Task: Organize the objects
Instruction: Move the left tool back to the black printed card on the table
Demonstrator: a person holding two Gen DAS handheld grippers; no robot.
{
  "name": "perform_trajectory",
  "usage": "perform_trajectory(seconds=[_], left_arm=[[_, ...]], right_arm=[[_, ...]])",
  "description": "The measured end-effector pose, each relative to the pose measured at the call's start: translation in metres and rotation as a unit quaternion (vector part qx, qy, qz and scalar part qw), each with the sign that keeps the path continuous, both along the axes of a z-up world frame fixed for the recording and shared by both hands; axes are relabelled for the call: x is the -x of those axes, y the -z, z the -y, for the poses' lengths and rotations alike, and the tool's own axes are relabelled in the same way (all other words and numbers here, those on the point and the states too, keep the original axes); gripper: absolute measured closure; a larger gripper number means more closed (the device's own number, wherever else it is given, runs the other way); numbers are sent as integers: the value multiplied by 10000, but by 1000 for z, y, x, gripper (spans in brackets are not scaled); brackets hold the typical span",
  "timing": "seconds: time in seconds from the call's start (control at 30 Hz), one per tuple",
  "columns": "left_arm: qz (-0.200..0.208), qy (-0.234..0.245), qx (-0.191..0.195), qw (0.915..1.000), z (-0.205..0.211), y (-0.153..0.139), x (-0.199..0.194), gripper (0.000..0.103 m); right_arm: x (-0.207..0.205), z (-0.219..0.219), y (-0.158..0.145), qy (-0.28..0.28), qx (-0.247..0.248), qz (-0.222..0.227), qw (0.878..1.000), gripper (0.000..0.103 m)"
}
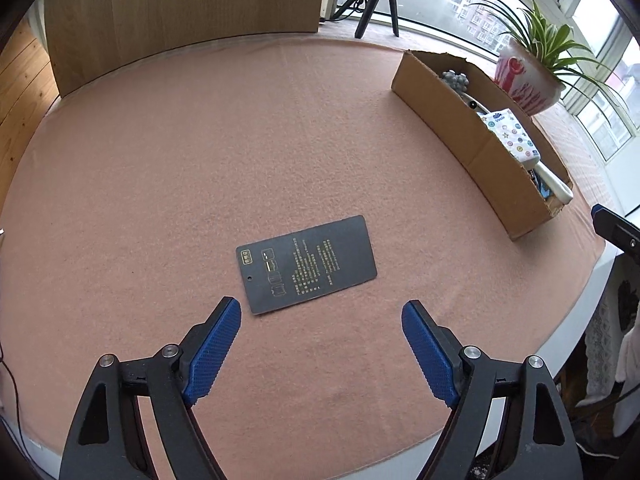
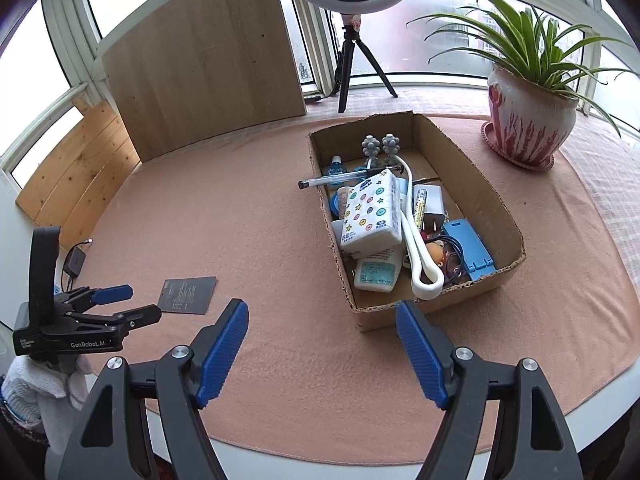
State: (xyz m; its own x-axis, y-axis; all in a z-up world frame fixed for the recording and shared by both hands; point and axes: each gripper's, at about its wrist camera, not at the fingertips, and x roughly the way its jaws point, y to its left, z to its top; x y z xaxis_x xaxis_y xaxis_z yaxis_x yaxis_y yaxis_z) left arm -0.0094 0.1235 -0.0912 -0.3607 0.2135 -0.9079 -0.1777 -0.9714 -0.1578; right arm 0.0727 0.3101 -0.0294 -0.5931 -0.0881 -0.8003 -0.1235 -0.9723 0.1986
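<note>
The dark card [image 1: 306, 264], printed with small gold text too fine to read, lies flat and alone on the bench [image 1: 160, 160], likely the last loose item. The left gripper [image 1: 322, 312] hangs just short of it, jaws spread and empty. The right gripper [image 2: 322, 316], jaws also spread, waits near the cardboard box [image 2: 476, 168] where a tissue pack [image 2: 372, 212] and other items sit; the left gripper's body reads "GenRobot.AI".

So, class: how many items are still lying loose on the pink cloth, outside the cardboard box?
1. The dark card lies flat on the pink cloth, just ahead of the open left gripper. Everything else sits in the cardboard box, though the grippers may hide something.
</note>
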Motion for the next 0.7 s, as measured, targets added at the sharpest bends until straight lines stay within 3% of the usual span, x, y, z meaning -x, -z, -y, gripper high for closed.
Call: perform_trajectory(seconds=[0.1,0.2,0.3,0.7], left_arm=[[118,183,-111,9997,-9,9,-2,24],[298,382,-261,9985,-18,19,-1,40],[471,551,-388,9966,-26,29,4,48],[457,608,-623,9952,-32,31,49,48]], right_arm=[[0,-3,5,53,68,65,9999,30],[2,-5,9,96,128,107,9998,30],[4,-7,11,139,183,132,9996,30],[8,-18,17,367,443,229,9981,30]])
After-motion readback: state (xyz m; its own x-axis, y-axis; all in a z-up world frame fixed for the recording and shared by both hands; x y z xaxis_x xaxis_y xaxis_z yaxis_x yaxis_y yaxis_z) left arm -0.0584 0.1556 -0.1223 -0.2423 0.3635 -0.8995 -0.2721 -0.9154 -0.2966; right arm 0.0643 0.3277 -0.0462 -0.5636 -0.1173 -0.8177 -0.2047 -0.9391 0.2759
